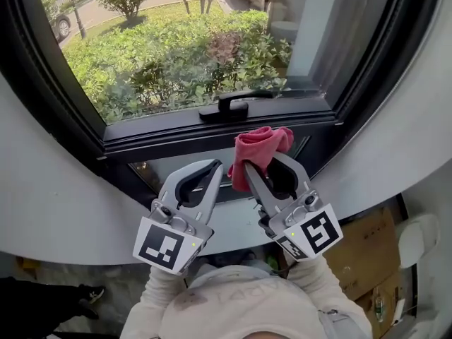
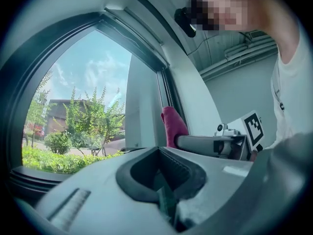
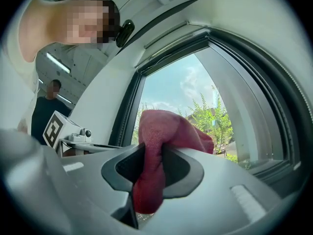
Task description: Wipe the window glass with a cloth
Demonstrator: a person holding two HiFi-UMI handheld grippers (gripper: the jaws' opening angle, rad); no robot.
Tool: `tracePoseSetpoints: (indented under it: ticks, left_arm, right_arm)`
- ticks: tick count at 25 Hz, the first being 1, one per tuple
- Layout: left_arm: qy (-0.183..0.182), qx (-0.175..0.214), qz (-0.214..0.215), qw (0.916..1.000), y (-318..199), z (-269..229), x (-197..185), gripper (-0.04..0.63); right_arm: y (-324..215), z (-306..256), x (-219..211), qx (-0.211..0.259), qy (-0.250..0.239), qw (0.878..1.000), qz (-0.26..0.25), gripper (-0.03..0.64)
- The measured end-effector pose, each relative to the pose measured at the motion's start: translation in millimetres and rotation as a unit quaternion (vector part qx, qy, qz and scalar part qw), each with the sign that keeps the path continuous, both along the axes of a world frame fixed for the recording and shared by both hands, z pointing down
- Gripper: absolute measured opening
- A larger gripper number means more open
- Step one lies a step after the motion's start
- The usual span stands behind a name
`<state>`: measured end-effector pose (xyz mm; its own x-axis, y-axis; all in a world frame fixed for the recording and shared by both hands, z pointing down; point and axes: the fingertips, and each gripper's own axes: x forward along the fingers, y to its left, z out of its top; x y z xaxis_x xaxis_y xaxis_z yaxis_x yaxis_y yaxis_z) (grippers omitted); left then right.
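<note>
While both tongs are held up to the window, only the right pair carries the cloth.

From the head view, the right tongs (image 1: 263,162) pinch a bunched red cloth (image 1: 263,144) at their tips, in front of the dark window frame (image 1: 176,136) and just below the black window handle (image 1: 233,104); whether the cloth touches the frame cannot be told. The left tongs (image 1: 214,167) sit just beside them, pressed together. The window glass (image 1: 162,48) above looks out on green shrubs. From the left gripper view, the left tongs meet with nothing between them, and the cloth shows beyond, near the frame's upright. From the right gripper view, a fold of the cloth hangs clamped between the two jaws (the rest bulges above their tips), with the glass behind it.
</note>
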<state>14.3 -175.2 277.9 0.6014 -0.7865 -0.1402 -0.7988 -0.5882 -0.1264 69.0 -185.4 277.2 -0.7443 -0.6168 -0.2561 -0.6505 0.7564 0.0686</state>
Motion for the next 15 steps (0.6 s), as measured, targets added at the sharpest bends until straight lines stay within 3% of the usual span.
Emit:
tracePoseSetpoints:
  ticks: [11,15]
  left_arm:
    - [-0.004,-0.012,-0.021,0.9997,2.3,0.3,-8.7,0.0]
    - [0.001,0.001,-0.014,0.9999,4.7,-2.3,-8.6,0.0]
  right_arm:
    - [5.5,1.3,-4.5,-0.006,-0.006,1.0,-0.018,0.118]
    - [5.2,1.2,-8.1,-0.008,-0.005,1.0,-0.021,0.117]
